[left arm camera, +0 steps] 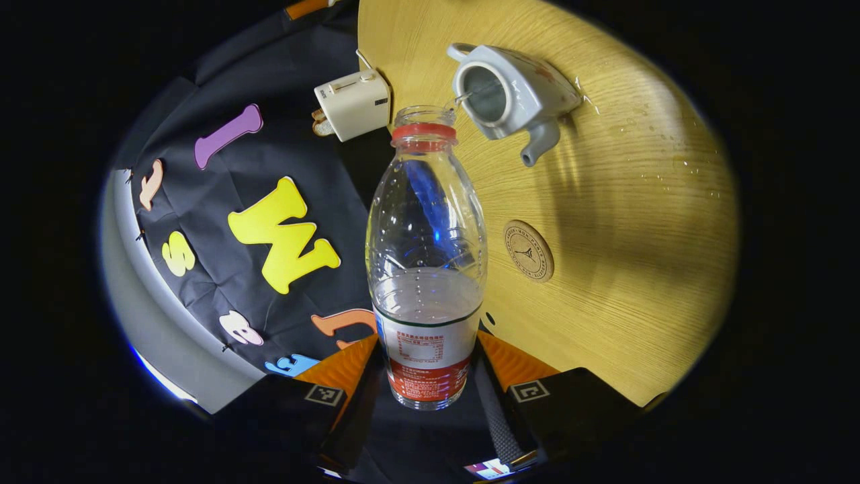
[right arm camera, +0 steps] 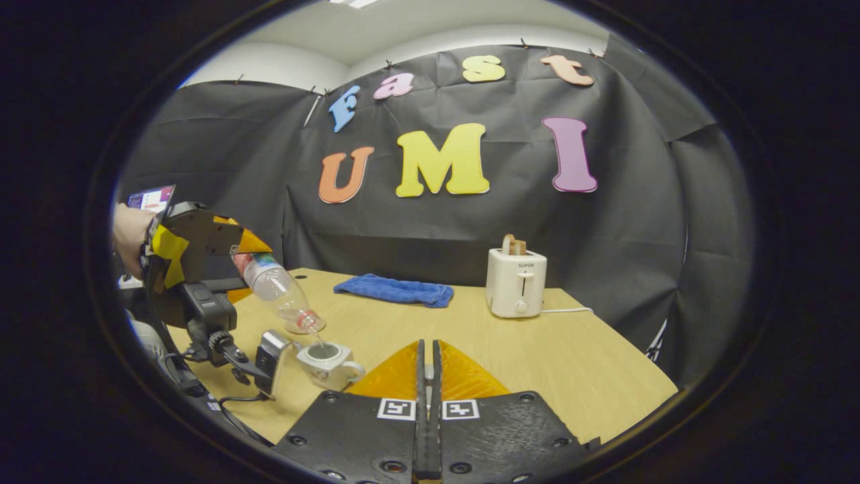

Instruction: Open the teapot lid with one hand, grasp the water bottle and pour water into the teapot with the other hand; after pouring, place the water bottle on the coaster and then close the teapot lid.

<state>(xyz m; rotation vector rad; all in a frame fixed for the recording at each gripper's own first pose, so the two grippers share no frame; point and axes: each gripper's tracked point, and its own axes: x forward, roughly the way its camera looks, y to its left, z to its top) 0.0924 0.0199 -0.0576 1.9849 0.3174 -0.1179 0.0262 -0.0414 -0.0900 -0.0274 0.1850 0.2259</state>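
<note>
- The left hand-held gripper (left arm camera: 427, 376) has its two fingers pressed on the lower, labelled part of the water bottle (left arm camera: 426, 269), one on each side; in the right gripper view that same left hand-held gripper (right arm camera: 232, 252) shows farther off, tipping the bottle neck-down.
- The bottle's open mouth hangs just above the open teapot (left arm camera: 507, 91), and a thin stream of water seems to run from it into the pot; the teapot sits on the counter (left arm camera: 625, 269) ahead of the bottle's neck.
- The bottle is clear thin plastic, only partly full, so I judge it light but easy to squash; the label band, where it is stiffer and less slick, looks a sound place to hold it.
- A few water drops lie on the counter beyond the teapot, so the bottle's wall may be wet and slippery.
- The round coaster (left arm camera: 529, 251) lies on the counter between the left hand-held gripper and the teapot, just to the bottle's right, with nothing on it.
- The teapot looks ceramic, heavy and breakable; its handle loop is on the far side from the spout.
- The right hand-held gripper (right arm camera: 427, 376) has its fingers closed nearly together; something small may sit between them, perhaps the lid's knob, but I cannot tell.
- A toaster (right arm camera: 516, 282) and a blue cloth (right arm camera: 395, 291) lie well ahead of it.
</note>
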